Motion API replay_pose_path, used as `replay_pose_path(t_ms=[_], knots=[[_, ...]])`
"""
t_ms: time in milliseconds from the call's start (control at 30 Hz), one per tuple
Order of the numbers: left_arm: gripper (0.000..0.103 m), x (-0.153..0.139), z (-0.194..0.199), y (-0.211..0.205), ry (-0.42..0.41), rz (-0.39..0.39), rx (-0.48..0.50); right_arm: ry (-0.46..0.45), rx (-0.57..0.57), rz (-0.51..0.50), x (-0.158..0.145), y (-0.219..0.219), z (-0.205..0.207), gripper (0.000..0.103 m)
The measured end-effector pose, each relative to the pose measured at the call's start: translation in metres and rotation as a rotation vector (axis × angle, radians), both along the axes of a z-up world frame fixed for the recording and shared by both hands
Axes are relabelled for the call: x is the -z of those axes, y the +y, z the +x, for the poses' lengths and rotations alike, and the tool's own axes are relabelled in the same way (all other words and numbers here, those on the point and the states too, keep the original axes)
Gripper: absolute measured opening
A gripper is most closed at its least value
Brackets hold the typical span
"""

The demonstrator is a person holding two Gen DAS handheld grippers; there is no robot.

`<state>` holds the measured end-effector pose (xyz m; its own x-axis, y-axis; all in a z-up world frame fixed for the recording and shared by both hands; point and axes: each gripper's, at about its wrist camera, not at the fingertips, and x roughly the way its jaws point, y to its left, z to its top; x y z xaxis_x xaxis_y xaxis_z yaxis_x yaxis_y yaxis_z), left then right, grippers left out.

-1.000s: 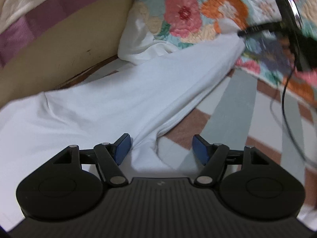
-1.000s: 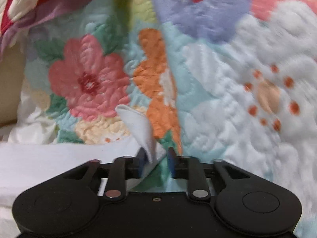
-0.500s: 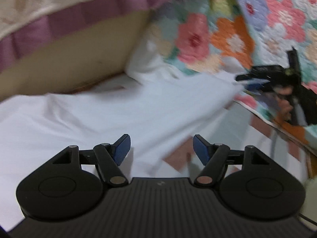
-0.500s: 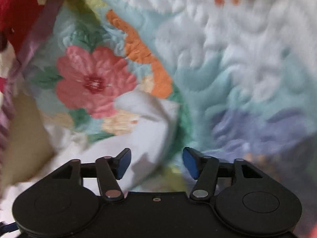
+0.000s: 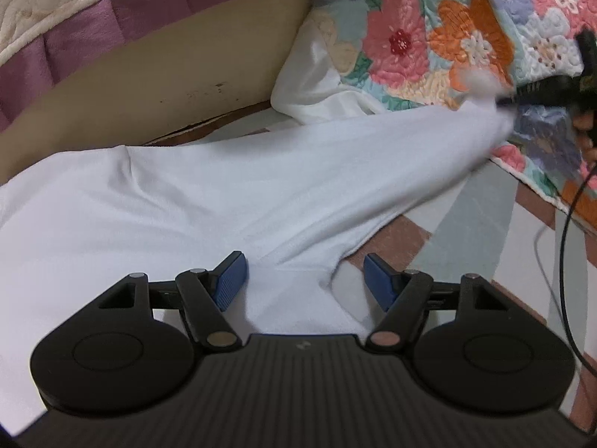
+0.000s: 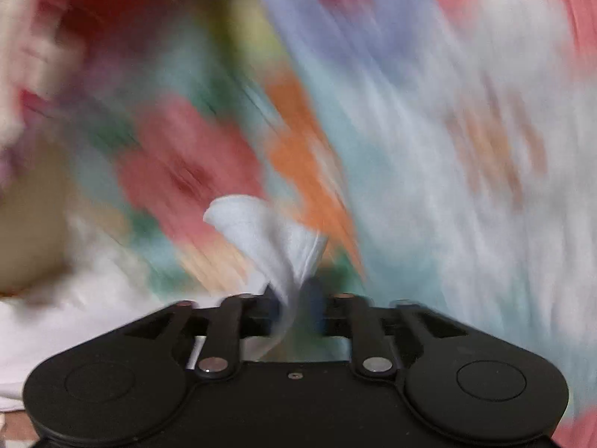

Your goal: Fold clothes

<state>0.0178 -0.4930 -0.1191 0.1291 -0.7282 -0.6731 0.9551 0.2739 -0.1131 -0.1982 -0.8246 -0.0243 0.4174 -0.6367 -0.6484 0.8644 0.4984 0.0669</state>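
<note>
A white garment (image 5: 224, 194) lies spread over a striped sheet, one long part stretching to the upper right. My left gripper (image 5: 303, 261) hovers open low over it, a raised fold of the cloth lying between its blue fingers without touching them. In the left wrist view my right gripper (image 5: 507, 99) holds the far end of that long part against the floral quilt. The blurred right wrist view shows the right gripper (image 6: 296, 295) with its jaws closing tight around the garment's corner (image 6: 257, 224), which sticks up beyond the fingertips.
A floral quilt (image 5: 410, 44) fills the upper right and the whole right wrist background (image 6: 447, 149). A beige bed side (image 5: 168, 86) under a purple and cream blanket (image 5: 74, 37) runs along the back. A black cable (image 5: 567, 224) hangs at the right edge over the striped sheet (image 5: 474, 216).
The right gripper opened wide half a second ago and has since closed on the garment's corner again. The left gripper has stayed open over the cloth, with only a slight turn.
</note>
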Motion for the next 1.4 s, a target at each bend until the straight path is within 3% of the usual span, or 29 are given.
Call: replay_pose_path(t_ms=[133,300,333,367,400,467,533,600,633,733,867,1000,1067,1133,1167,1200,1233,1400], knots=[[0.07,-0.003,0.006,-0.001,0.047,0.01,0.005,-0.106,0.016,0.041,0.001,0.005,-0.028,0.035],[0.07,-0.002,0.005,-0.003,0.031,0.021,0.001,-0.113,-0.07,0.064,0.002,0.005,-0.025,0.035],[0.07,-0.002,0.004,-0.005,0.016,0.028,0.002,-0.108,-0.095,0.059,0.002,0.005,-0.022,0.033],[0.07,-0.002,0.003,-0.006,0.003,0.034,0.003,-0.091,-0.115,0.063,0.004,0.003,-0.017,0.013],[0.07,-0.002,0.002,-0.008,-0.01,0.041,0.005,-0.069,-0.131,0.071,0.007,-0.001,-0.009,0.005],[0.07,-0.002,0.0,-0.011,-0.033,0.053,0.009,-0.039,-0.173,0.051,0.004,-0.007,0.006,0.004],[0.07,-0.002,-0.001,-0.012,-0.049,0.063,0.013,-0.128,-0.213,0.011,-0.02,-0.006,0.013,0.004],[0.07,-0.002,0.001,-0.01,-0.044,0.062,0.012,-0.327,-0.261,-0.041,-0.056,0.004,0.005,0.003],[0.07,-0.003,0.002,-0.009,-0.035,0.058,0.008,-0.375,-0.255,-0.05,-0.064,0.006,-0.002,0.003],[0.07,-0.004,0.005,-0.007,-0.012,0.046,-0.004,-0.412,-0.186,-0.044,-0.067,0.006,-0.029,0.002],[0.07,-0.004,0.008,-0.008,-0.001,0.053,-0.005,-0.21,-0.007,0.043,-0.015,-0.012,-0.047,0.002],[0.071,-0.005,0.008,-0.009,-0.011,0.063,0.018,-0.171,0.039,0.049,0.005,-0.016,-0.059,0.002],[0.071,-0.005,0.01,-0.007,0.003,0.055,0.018,-0.137,0.012,0.035,0.005,-0.012,-0.056,0.01],[0.071,-0.005,0.012,-0.005,0.025,0.04,0.011,-0.08,-0.044,0.013,0.001,-0.003,-0.048,0.011],[0.071,-0.005,0.013,-0.003,0.036,0.034,0.005,-0.071,-0.055,0.009,-0.001,0.001,-0.048,0.024],[0.071,-0.005,0.014,-0.001,0.047,0.028,-0.002,-0.069,-0.058,0.013,-0.003,0.005,-0.048,0.043],[0.071,-0.007,0.015,0.0,0.054,0.024,-0.005,-0.074,-0.056,0.019,-0.005,0.008,-0.049,0.051],[0.071,-0.019,0.016,-0.001,0.058,-0.034,0.014,-0.107,-0.075,0.072,-0.005,0.011,-0.061,0.057]])
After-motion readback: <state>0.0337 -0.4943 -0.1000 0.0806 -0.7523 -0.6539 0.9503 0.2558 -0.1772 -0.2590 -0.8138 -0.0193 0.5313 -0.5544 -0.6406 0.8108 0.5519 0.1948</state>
